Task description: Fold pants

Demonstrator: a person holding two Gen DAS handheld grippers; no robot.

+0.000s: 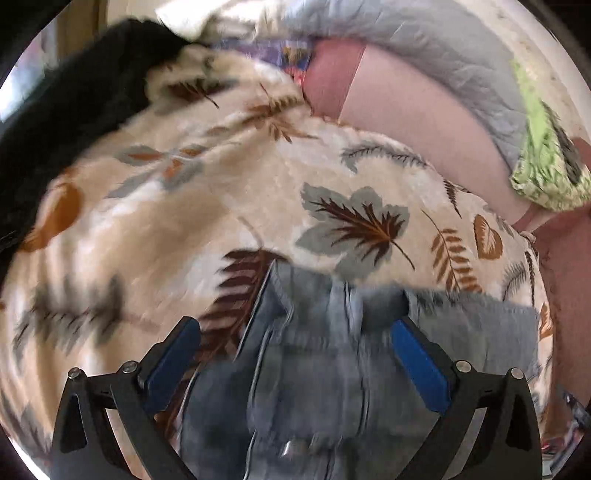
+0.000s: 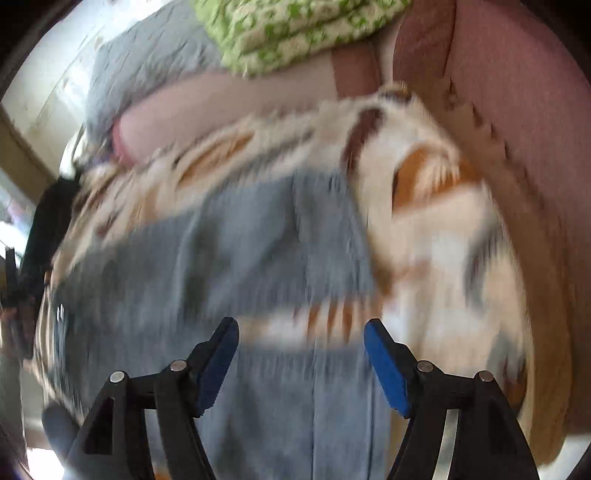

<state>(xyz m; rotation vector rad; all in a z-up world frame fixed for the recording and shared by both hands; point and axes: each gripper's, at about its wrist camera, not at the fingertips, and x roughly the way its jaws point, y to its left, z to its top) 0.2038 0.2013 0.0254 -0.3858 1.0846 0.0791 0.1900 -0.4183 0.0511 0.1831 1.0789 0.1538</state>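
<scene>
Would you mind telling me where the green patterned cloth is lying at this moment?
The green patterned cloth sits top centre in the right wrist view, right edge in the left wrist view, beside the grey blanket, beyond the leaf-print blanket.

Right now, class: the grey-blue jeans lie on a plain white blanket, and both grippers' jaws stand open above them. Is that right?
Not quite. The blanket is not plain white: the left wrist view shows it cream with a leaf print. The rest holds: the jeans lie on it, and the left gripper and right gripper have their jaws open above them.
</scene>
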